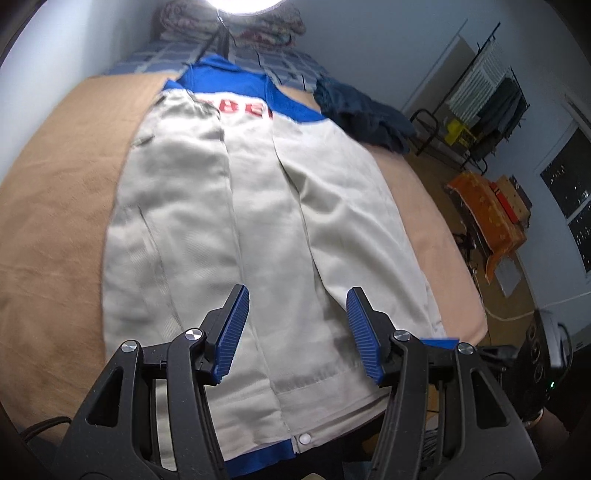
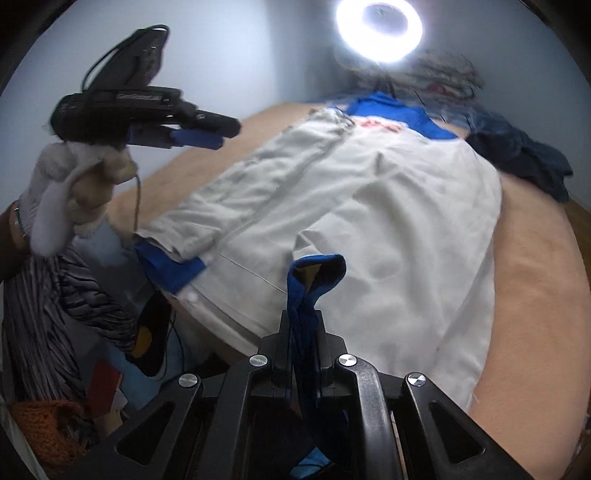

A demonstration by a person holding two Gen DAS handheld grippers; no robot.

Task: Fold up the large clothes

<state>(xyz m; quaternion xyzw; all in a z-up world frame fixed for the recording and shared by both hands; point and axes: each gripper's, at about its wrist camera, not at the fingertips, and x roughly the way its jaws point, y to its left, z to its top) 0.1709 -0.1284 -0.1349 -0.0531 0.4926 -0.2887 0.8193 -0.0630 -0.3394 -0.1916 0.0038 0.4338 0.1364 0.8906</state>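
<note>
My right tool (image 2: 303,332) is clamped on the jacket's blue cuff (image 2: 314,273); only its own view shows that. My left tool (image 1: 297,332) hangs half-open and empty above the jacket (image 1: 258,206), spread on the bed (image 1: 55,206).

One jacket (image 1: 258,206), one dark garment (image 1: 365,118), two grippers (image 1: 297,332).

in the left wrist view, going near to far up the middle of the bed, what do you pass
left gripper → white jacket → red lettering → blue collar → checked blanket → patterned quilt
</note>
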